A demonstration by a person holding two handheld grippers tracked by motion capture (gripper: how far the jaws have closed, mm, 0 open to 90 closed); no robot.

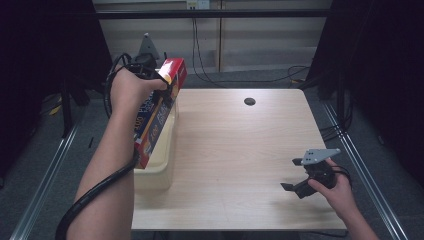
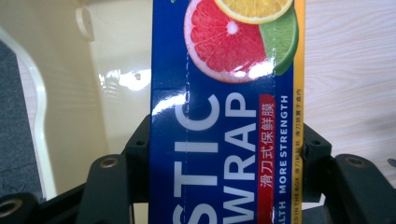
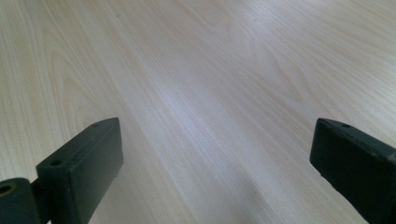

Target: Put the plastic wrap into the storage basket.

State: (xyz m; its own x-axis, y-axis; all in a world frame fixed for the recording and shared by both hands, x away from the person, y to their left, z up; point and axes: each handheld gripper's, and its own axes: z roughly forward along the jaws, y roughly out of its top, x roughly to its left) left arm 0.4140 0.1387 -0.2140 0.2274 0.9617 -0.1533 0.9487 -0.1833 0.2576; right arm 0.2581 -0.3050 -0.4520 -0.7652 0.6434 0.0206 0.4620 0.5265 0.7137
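Item: plastic wrap box [image 1: 159, 111], long carton, blue face with red end and yellow edge, printed with cut citrus fruit and white lettering. Held tilted in the air over the cream bin [image 1: 161, 165] at the table's left edge, upper end raised away from the person, lower end dipping toward the bin's opening. In the left gripper view the box [image 2: 226, 116] ran lengthwise up between the two black jaws, which pressed on its long sides.

Left gripper [image 1: 156, 87]: clamped on the plastic wrap box, carried in the left hand [image 1: 129, 90], cable trailing along the forearm.

Cream bin: glossy inner wall [image 2: 116, 93] visible beside the box.

Right gripper [image 1: 296, 174]: in the right hand [image 1: 336, 189], low over the near right part of the wooden table [image 1: 235, 150], jaws spread wide with bare wood between them.

Table: small dark round spot [image 1: 249, 101] near the far edge.
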